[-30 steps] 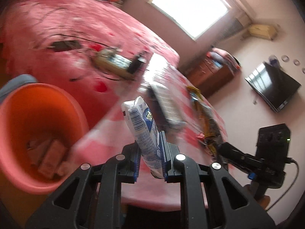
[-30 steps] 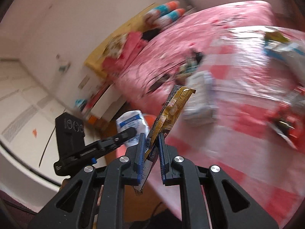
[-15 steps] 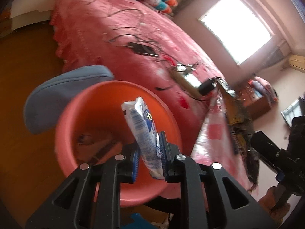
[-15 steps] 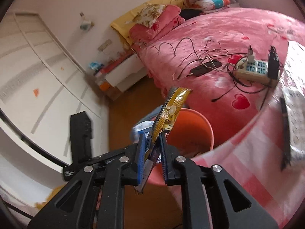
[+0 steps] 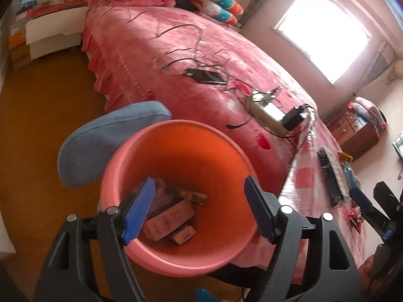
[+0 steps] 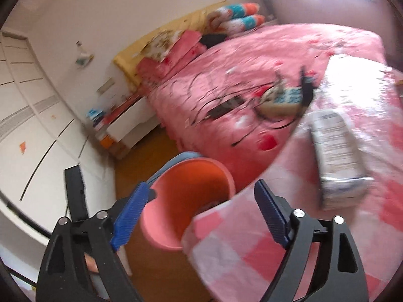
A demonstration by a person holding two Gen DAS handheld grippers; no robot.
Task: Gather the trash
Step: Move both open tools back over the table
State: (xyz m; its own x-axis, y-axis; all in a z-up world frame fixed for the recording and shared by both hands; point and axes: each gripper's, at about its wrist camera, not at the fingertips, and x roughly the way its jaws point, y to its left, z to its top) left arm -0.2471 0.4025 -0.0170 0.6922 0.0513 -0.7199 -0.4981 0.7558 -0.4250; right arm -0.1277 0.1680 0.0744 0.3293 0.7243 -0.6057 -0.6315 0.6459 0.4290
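An orange bin point(image 5: 186, 151) stands on the floor beside the table; it also shows in the right wrist view point(image 6: 186, 176). Boxes and wrappers point(image 5: 171, 216) lie at its bottom. My left gripper point(image 5: 199, 206) is open and empty right above the bin's mouth. My right gripper point(image 6: 201, 211) is open and empty above the bin's rim and the table corner. A white and blue packet point(image 6: 335, 158) lies on the pink checked tablecloth point(image 6: 302, 239). More wrappers point(image 5: 347, 166) lie on the table in the left wrist view.
A blue cushioned stool point(image 5: 100, 138) stands next to the bin. A pink bed point(image 5: 201, 50) with cables and a power strip point(image 5: 267, 110) lies behind. A white cabinet point(image 5: 50, 30) stands at far left. The wooden floor point(image 5: 37, 125) surrounds the bin.
Both grippers have opened. The white and blue packet has left my left gripper and the yellow wrapper has left my right gripper. Both grippers now hang over the bin.
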